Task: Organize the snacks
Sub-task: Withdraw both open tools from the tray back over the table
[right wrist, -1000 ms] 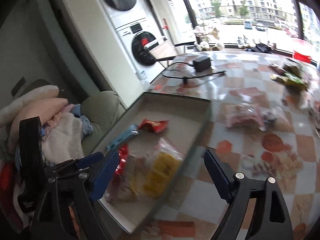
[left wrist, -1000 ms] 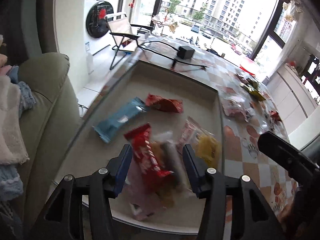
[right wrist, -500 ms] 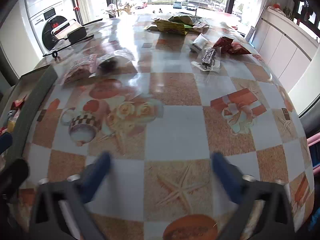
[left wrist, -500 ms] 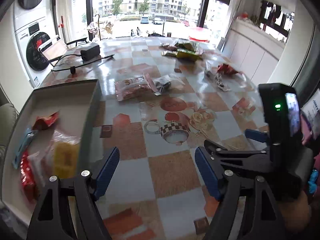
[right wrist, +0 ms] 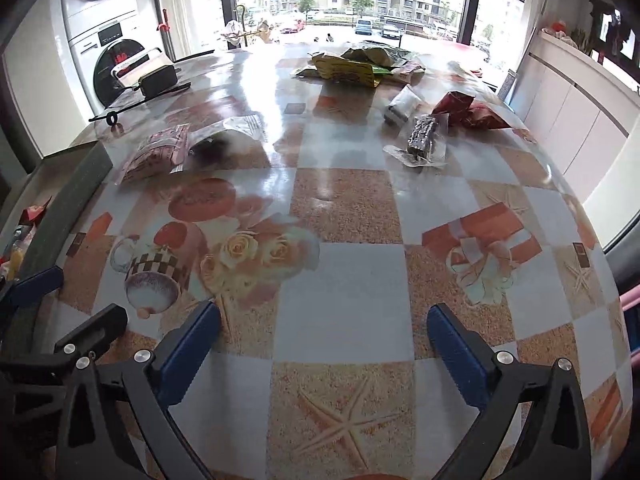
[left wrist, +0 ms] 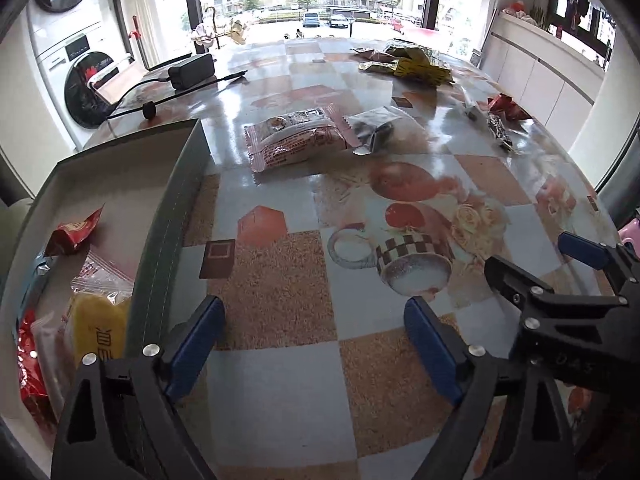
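Two grippers hang over the patterned table [right wrist: 344,280], and we see nothing between either pair of fingers. Our left gripper [left wrist: 312,344] has just been opening and stands wide, just right of the grey tray [left wrist: 168,216]. Our right gripper [right wrist: 320,344] also stands wide, further right. Inside the tray, the yellow packet [left wrist: 100,332] and red wrappers [left wrist: 74,228] are cut off by its wall. Beyond the tray lie a pink packet [left wrist: 296,140] and, far off, blurred yellow bags [right wrist: 344,68].
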A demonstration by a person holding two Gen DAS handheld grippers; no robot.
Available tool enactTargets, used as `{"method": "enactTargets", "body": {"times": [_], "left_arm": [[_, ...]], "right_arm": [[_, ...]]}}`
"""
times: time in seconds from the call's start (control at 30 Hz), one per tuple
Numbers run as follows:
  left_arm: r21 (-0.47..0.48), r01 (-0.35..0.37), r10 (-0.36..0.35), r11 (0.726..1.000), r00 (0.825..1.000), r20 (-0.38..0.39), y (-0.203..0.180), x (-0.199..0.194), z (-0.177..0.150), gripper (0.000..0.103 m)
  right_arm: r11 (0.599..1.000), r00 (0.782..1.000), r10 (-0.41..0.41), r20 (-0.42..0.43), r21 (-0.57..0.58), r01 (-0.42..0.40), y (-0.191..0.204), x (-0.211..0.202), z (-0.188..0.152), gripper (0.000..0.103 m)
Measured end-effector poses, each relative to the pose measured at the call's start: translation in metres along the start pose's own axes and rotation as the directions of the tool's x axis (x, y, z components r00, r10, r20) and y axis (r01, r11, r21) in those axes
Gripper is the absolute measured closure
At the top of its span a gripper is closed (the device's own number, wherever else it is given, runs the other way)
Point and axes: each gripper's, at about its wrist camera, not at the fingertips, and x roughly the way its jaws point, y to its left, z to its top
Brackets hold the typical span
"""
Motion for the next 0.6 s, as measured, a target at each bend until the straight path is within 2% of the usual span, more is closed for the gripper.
{"method": "enactTargets", "body": {"times": [0.1, 0.27, 0.6], "left_arm": [[-0.006, -0.004, 0.004, 1.000, 1.000, 0.003, -0.0001, 0.0004, -0.0002, 0.009], [0.006, 0.007, -0.006, 1.000, 1.000, -0.011, -0.0032, 0.0032, 0.0007, 0.001], [0.007, 0.007, -0.007, 1.000, 1.000, -0.012, -0.0030, 0.0027, 0.0003, 0.001]], "right_arm": [[1.000, 1.000, -0.005, 0.001, 0.007, 0.005, -0.0019, -0.0007, -0.0008, 0.000], [0.999, 1.000, -0.023, 0.001, 0.034, 0.023, -0.0072, -0.0011, -0.0014, 0.000], [0.999, 1.000, -0.025, 0.001, 0.037, 0.025, -0.0083, -0.0013, -0.0016, 0.000]]}}
